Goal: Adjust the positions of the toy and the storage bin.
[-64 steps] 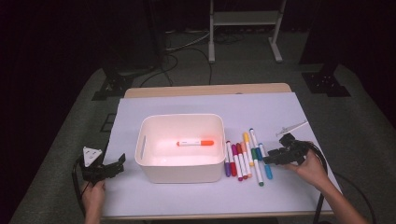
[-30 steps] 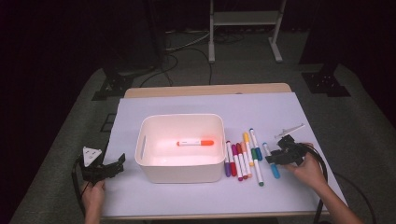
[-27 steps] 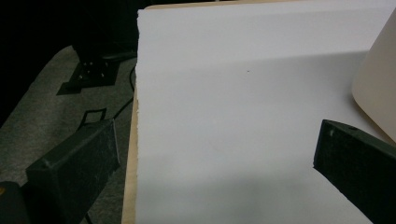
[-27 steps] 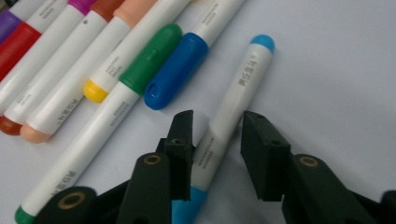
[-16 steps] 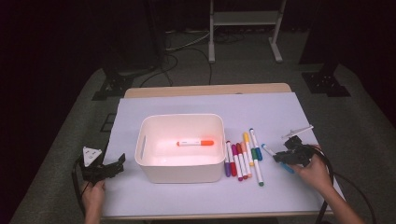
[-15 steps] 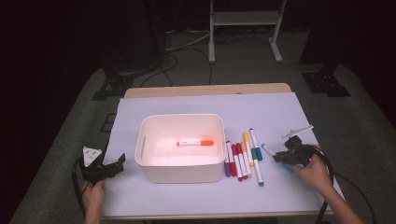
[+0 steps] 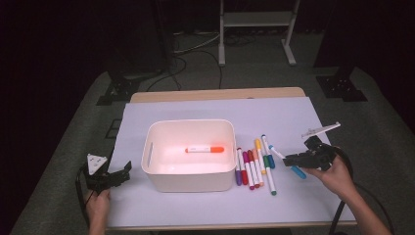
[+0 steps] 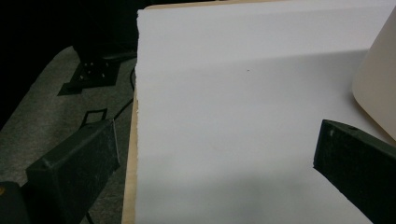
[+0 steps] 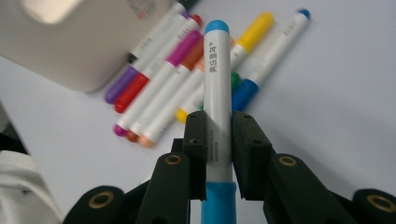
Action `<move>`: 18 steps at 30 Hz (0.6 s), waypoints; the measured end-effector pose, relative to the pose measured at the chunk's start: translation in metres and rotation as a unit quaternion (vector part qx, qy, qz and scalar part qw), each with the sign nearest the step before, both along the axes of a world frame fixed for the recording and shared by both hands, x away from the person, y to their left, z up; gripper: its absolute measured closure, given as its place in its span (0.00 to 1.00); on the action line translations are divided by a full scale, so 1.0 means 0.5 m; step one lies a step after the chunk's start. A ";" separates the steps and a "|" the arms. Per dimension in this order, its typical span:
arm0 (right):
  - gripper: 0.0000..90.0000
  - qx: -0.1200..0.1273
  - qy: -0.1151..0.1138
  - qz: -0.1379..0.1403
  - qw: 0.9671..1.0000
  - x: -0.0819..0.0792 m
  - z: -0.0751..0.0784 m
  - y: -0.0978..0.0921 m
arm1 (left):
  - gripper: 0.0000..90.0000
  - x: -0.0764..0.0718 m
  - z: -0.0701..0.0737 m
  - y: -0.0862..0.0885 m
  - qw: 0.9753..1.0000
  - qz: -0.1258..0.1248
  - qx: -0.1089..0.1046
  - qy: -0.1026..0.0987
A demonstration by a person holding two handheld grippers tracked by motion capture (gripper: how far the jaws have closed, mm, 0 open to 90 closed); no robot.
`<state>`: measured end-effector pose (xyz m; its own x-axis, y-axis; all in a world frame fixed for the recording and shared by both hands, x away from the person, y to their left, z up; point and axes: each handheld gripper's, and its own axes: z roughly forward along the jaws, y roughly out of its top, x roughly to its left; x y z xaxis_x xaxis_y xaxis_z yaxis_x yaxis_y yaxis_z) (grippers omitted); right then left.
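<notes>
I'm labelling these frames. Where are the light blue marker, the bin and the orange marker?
Light blue marker (image 9: 217, 112): right gripper view, white barrel above the jaws.
Bin (image 7: 188, 180): high view, front wall.
Orange marker (image 7: 204, 149): high view, mid-barrel, inside the bin.

I read "WATERCOLOUR MARKER" along the light-blue marker (image 9: 217, 93) barrel, centre frame, right gripper view; characters near its cap too small to read.

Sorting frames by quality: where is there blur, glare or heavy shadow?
High view: surroundings nearly black, table evenly lit. Left gripper view: jaws soft, a shadow band crosses the paper. Right gripper view: light-blue marker sharp, bin blurred, glare at its corner.
</notes>
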<state>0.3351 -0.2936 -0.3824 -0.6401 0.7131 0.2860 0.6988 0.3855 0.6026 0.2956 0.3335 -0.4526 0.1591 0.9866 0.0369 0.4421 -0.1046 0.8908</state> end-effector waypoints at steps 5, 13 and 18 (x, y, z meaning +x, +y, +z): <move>0.84 0.011 -0.005 0.021 1.000 -0.003 0.031 0.019 | 0.00 0.000 0.000 0.000 1.000 0.000 -0.001 0.000; 0.84 0.023 -0.023 0.059 0.998 0.000 0.101 0.058 | 0.00 0.000 0.000 0.000 1.000 -0.001 -0.002 0.002; 0.84 0.028 -0.036 0.090 0.995 0.003 0.150 0.097 | 0.00 0.001 0.000 0.000 1.000 -0.002 -0.001 0.001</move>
